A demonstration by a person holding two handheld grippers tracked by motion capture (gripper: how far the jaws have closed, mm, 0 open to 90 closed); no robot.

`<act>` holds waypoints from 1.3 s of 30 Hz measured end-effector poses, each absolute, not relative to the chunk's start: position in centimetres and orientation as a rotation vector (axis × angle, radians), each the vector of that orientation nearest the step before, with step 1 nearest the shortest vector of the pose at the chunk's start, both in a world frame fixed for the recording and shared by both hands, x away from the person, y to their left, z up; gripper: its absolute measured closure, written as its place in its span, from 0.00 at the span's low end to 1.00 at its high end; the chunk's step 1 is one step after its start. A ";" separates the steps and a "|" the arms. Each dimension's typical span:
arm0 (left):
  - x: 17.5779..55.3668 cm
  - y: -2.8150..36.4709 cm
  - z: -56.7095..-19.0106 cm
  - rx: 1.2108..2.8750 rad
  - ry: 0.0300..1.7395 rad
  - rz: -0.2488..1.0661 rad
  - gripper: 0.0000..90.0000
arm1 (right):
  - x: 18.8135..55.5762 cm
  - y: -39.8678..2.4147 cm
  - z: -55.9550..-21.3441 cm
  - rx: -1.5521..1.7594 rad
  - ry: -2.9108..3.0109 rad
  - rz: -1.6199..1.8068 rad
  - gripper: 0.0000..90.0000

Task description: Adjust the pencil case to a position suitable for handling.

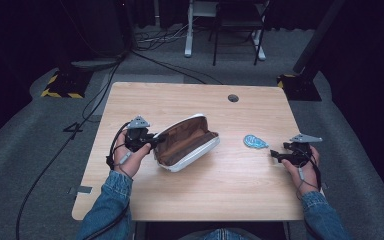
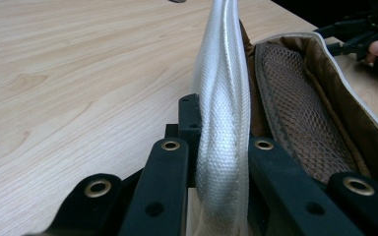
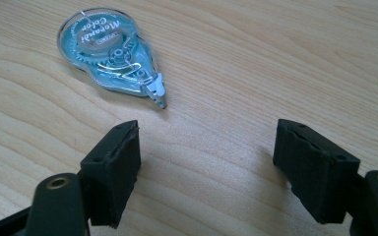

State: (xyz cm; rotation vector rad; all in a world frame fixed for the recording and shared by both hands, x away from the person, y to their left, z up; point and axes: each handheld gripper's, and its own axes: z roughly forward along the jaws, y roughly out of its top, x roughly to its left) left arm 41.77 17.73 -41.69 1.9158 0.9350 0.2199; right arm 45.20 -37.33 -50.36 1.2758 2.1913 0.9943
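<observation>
The left tongs (image 2: 221, 162) clamp the soft white pouch's (image 1: 187, 142) rim while the right tongs (image 3: 221, 167) gape beside the correction tape (image 3: 110, 59), right of the pouch on the table (image 1: 200, 195); light, rigid, slippery, best pinched across its flat sides.

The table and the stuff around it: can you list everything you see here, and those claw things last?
Table: one, light wood, centre.
Pencil case: one, white with brown lining, lying open left of centre.
Correction tape: one, teal and clear, right of the case, apart from it.
Hole: one, dark, far edge of the tabletop.
Cables: several, black, on the grey floor at left.
Left claw: one, black, clamped on the case's white edge.
Right claw: one, black, open, just short of the tape.
</observation>
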 end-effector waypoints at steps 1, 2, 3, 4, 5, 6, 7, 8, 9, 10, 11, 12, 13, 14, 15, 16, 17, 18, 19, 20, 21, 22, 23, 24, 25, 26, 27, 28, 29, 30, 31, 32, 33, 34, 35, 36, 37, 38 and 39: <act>41.7 17.6 -41.6 1.921 0.926 0.217 0.93 | 45.2 -37.3 -50.4 1.276 2.192 0.994 0.29; 41.6 17.4 -41.6 1.919 0.925 0.217 0.93 | 45.2 -37.3 -50.4 1.276 2.192 0.995 0.29; 41.6 17.3 -41.6 1.922 0.915 0.212 0.93 | 45.2 -37.3 -50.4 1.275 2.192 0.994 0.29; 41.5 17.1 -41.5 1.925 0.911 0.208 0.93 | 45.2 -37.3 -50.4 1.276 2.192 0.994 0.29; 41.5 16.9 -41.5 1.931 0.901 0.206 0.93 | 45.2 -37.3 -50.4 1.276 2.191 0.994 0.29; 41.5 16.9 -41.5 1.931 0.901 0.206 0.93 | 45.2 -37.3 -50.4 1.276 2.191 0.994 0.29; 41.4 16.6 -41.5 1.937 0.893 0.199 0.93 | 45.2 -37.3 -50.4 1.275 2.192 0.994 0.29; 41.4 16.4 -41.5 1.945 0.879 0.200 0.93 | 45.2 -37.3 -50.4 1.276 2.191 0.994 0.29; 41.3 16.2 -41.4 1.950 0.878 0.197 0.93 | 45.2 -37.3 -50.4 1.276 2.191 0.994 0.29; 41.3 16.0 -41.4 1.953 0.867 0.191 0.93 | 45.2 -37.3 -50.4 1.276 2.191 0.994 0.29; 41.2 15.8 -41.4 1.956 0.860 0.189 0.93 | 45.2 -37.3 -50.4 1.275 2.192 0.995 0.29; 41.2 15.5 -41.4 1.957 0.857 0.185 0.93 | 45.2 -37.3 -50.4 1.275 2.192 0.995 0.29; 41.1 15.3 -41.4 1.958 0.849 0.183 0.93 | 45.2 -37.3 -50.4 1.276 2.191 0.994 0.29; 41.1 15.2 -41.4 1.958 0.841 0.180 0.93 | 45.2 -37.3 -50.4 1.275 2.191 0.995 0.29; 41.0 15.0 -41.4 1.960 0.836 0.172 0.93 | 45.2 -37.3 -50.4 1.276 2.191 0.995 0.29; 41.0 14.8 -41.4 1.962 0.827 0.168 0.93 | 45.2 -37.3 -50.4 1.275 2.191 0.994 0.29; 40.9 14.6 -41.4 1.964 0.819 0.157 0.93 | 45.2 -37.3 -50.4 1.276 2.192 0.995 0.29; 40.8 14.4 -41.4 1.970 0.813 0.158 0.93 | 45.2 -37.3 -50.4 1.276 2.192 0.995 0.29; 40.8 14.2 -41.4 1.976 0.801 0.157 0.93 | 45.2 -37.3 -50.4 1.275 2.191 0.994 0.29; 40.7 14.0 -41.4 1.976 0.797 0.148 0.93 | 45.2 -37.3 -50.4 1.275 2.191 0.994 0.29; 40.6 13.8 -41.5 1.982 0.791 0.146 0.93 | 45.2 -37.3 -50.4 1.276 2.191 0.994 0.29; 40.6 13.6 -41.5 1.986 0.781 0.140 0.93 | 45.2 -37.3 -50.4 1.276 2.191 0.994 0.29; 40.5 13.4 -41.6 1.986 0.777 0.135 0.93 | 45.2 -37.3 -50.4 1.276 2.191 0.994 0.29; 40.5 13.2 -41.7 1.991 0.770 0.129 0.93 | 45.2 -37.3 -50.4 1.276 2.192 0.995 0.29; 40.5 13.0 -41.8 1.996 0.763 0.125 0.93 | 45.2 -37.3 -50.4 1.275 2.191 0.994 0.29; 40.5 12.8 -41.9 1.999 0.758 0.122 0.93 | 45.2 -37.3 -50.4 1.276 2.191 0.994 0.29; 40.4 12.6 -42.0 1.999 0.757 0.110 0.93 | 45.2 -37.3 -50.4 1.276 2.191 0.994 0.29; 40.4 12.4 -42.1 2.004 0.747 0.108 0.93 | 45.2 -37.3 -50.4 1.276 2.192 0.994 0.29; 40.3 12.2 -42.1 2.012 0.739 0.106 0.93 | 45.2 -37.3 -50.4 1.275 2.192 0.995 0.29; 40.3 12.0 -42.2 2.011 0.732 0.101 0.93 | 45.2 -37.3 -50.4 1.276 2.191 0.994 0.29; 40.2 11.8 -42.3 2.013 0.727 0.099 0.93 | 45.2 -37.3 -50.4 1.275 2.191 0.994 0.29; 40.2 11.6 -42.3 2.015 0.714 0.096 0.93 | 45.2 -37.3 -50.4 1.276 2.192 0.995 0.29; 40.2 11.5 -42.4 2.012 0.708 0.090 0.93 | 45.2 -37.3 -50.4 1.275 2.192 0.994 0.29; 40.1 11.3 -42.5 2.012 0.703 0.086 0.93 | 45.2 -37.3 -50.4 1.275 2.191 0.995 0.29; 40.1 11.2 -42.6 2.012 0.698 0.084 0.93 | 45.2 -37.3 -50.4 1.276 2.191 0.995 0.29; 40.1 11.1 -42.6 2.009 0.694 0.078 0.93 | 45.2 -37.3 -50.4 1.276 2.191 0.995 0.29; 40.1 10.9 -42.7 2.011 0.688 0.075 0.93 | 45.2 -37.3 -50.4 1.276 2.191 0.994 0.29; 40.1 10.9 -42.8 2.013 0.686 0.072 0.93 | 45.2 -37.3 -50.4 1.276 2.191 0.995 0.29; 40.1 10.8 -42.8 2.013 0.685 0.064 0.93 | 45.2 -37.3 -50.4 1.276 2.191 0.994 0.29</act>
